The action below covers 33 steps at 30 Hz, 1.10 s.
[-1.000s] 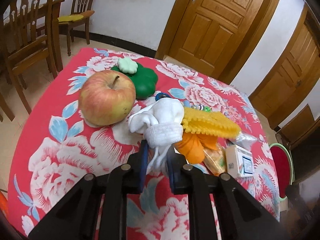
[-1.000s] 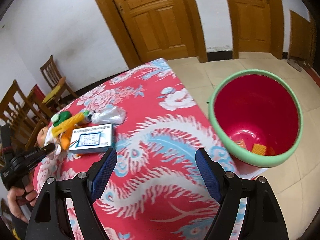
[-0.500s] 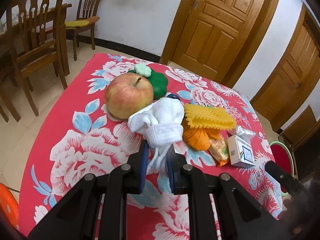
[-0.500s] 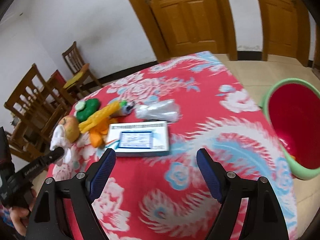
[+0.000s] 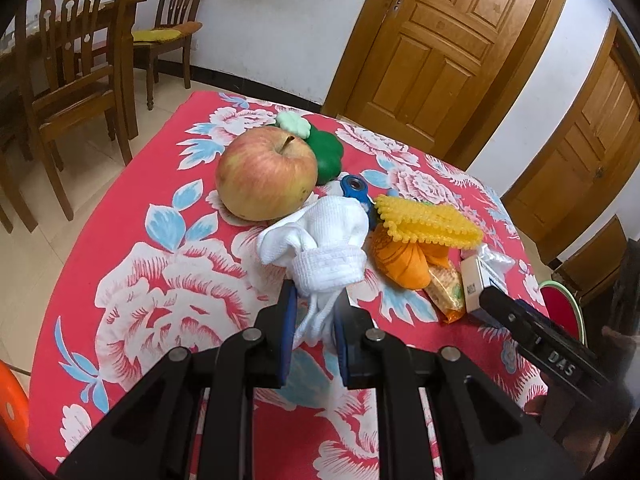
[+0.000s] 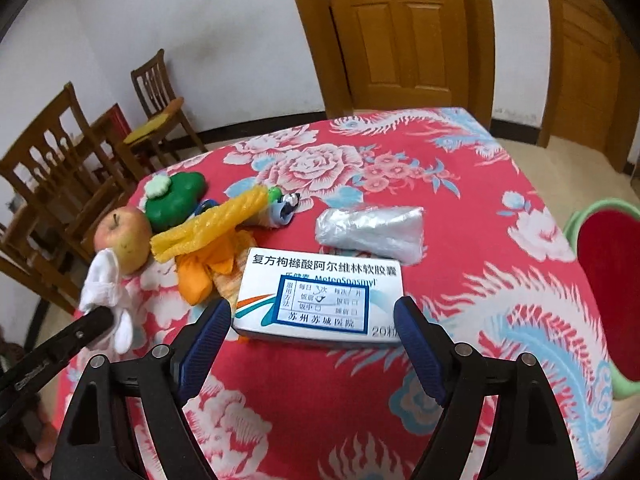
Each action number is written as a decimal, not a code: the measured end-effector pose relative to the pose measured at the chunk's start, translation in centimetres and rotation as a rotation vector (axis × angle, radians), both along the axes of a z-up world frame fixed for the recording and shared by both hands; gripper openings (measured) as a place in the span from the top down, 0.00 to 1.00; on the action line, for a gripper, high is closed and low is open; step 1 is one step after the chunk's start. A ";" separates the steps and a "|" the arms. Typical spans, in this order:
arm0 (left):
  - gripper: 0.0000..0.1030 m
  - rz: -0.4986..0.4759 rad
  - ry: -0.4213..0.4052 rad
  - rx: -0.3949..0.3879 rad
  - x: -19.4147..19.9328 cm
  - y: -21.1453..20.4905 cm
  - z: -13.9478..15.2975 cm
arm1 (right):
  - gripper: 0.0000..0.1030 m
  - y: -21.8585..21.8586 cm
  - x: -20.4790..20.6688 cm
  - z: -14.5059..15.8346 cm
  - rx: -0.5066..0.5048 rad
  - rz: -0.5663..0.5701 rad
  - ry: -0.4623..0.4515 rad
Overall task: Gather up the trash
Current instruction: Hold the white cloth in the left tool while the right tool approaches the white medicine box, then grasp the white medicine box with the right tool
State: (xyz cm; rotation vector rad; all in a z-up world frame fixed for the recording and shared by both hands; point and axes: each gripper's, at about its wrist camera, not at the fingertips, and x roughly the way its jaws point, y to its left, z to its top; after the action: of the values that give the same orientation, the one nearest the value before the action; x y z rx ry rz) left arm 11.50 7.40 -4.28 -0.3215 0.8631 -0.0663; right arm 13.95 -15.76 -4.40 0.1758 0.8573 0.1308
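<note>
Right gripper point(image 6: 312, 344), jaws spread wide, has swung from the red green-rimmed bin point(image 6: 608, 280) to frame the white-and-blue cardboard medicine box point(image 6: 320, 300) just ahead between its fingers, likely next trash, while left gripper point(image 5: 314, 328) stays pinching a white cloth sock point(image 5: 324, 248).

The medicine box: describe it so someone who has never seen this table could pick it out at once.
On the red floral tablecloth, look near the edge closest to the right gripper, whose open jaws frame it. The medicine box lies flat there, just in front of a crumpled clear plastic bag. It is the only rectangular white carton, printed with Chinese text and a blue-bordered label.
</note>
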 end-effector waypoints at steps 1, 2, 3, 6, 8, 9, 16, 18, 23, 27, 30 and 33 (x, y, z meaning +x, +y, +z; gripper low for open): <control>0.83 0.001 0.000 -0.001 0.0 0.1 0.0 | 0.18 0.1 0.1 0.0 -0.008 -0.002 -0.002; 0.83 0.001 0.000 -0.002 0.0 0.1 0.0 | 0.18 0.1 0.2 0.0 -0.016 -0.006 -0.006; 0.83 0.000 -0.001 -0.004 0.0 0.1 0.0 | 0.18 0.1 0.3 -0.1 -0.019 -0.009 -0.008; 0.83 0.001 -0.001 -0.004 -0.1 0.1 0.0 | 0.18 -0.1 0.5 -0.1 -0.021 -0.018 -0.008; 0.83 -0.001 0.000 -0.004 0.0 0.1 0.0 | 0.18 -0.2 0.4 -0.1 -0.020 -0.018 -0.010; 0.83 -0.002 0.000 -0.005 0.0 0.1 0.0 | 0.18 -0.2 0.2 -0.1 -0.022 -0.013 -0.012; 0.83 -0.013 0.003 -0.010 0.1 -0.4 -0.1 | 0.18 0.0 0.0 0.0 -0.031 0.014 -0.006; 0.83 -0.013 0.003 -0.009 0.0 -0.5 -0.1 | 0.18 0.1 0.1 0.0 -0.035 0.009 -0.003; 0.83 -0.009 0.003 -0.011 0.0 -0.4 -0.1 | 0.18 0.0 -0.2 -0.2 -0.053 0.011 -0.001; 0.83 -0.010 0.003 -0.013 -0.1 -0.3 -0.1 | 0.18 -1.1 -1.0 -0.2 -0.048 0.005 -0.001; 0.83 -0.015 0.001 -0.013 -0.1 -0.5 0.0 | 0.18 -2.2 -1.7 -0.3 -0.049 -0.006 0.004; 0.83 -0.020 0.000 -0.013 -0.1 -0.7 0.0 | 0.18 -3.6 -2.5 -0.6 -0.062 -0.037 0.026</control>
State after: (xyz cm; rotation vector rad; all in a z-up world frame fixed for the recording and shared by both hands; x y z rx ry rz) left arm 11.40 6.70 -4.24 -0.3254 0.8660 -0.0904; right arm 11.46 -19.34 -4.96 0.1351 0.8829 0.0677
